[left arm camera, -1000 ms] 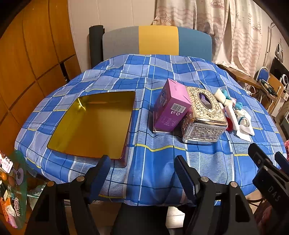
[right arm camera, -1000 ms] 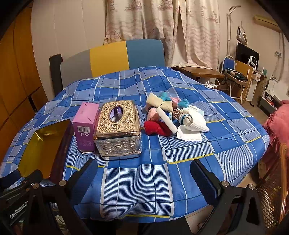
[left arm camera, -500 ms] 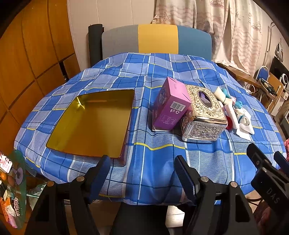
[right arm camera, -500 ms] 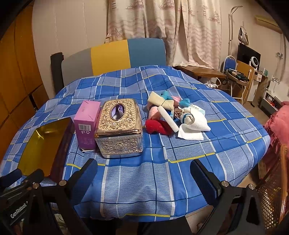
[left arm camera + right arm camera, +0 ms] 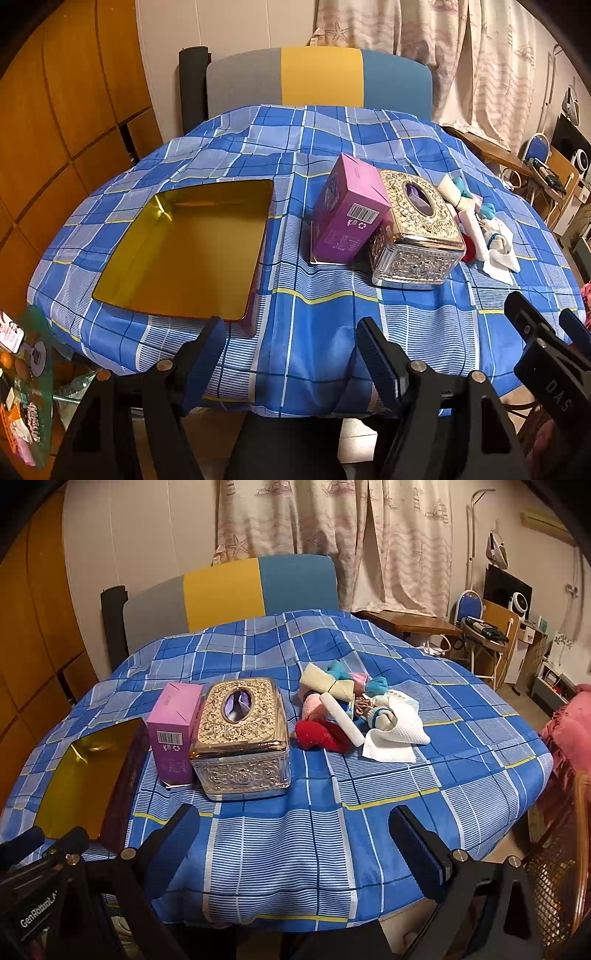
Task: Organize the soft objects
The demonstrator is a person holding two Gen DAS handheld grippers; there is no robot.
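Blue plaid tablecloth [image 5: 332, 812] under gold tin [image 5: 184, 251], curtains [image 5: 332, 517] behind.

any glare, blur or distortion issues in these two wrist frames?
Left wrist: warm light glares off the inner corner of the open gold tin tray; fisheye bows the blue plaid tablecloth. Right wrist: specular highlights on the ornate silver tissue box, corners vignetted black, room edges curved. Both sharp, no motion blur.
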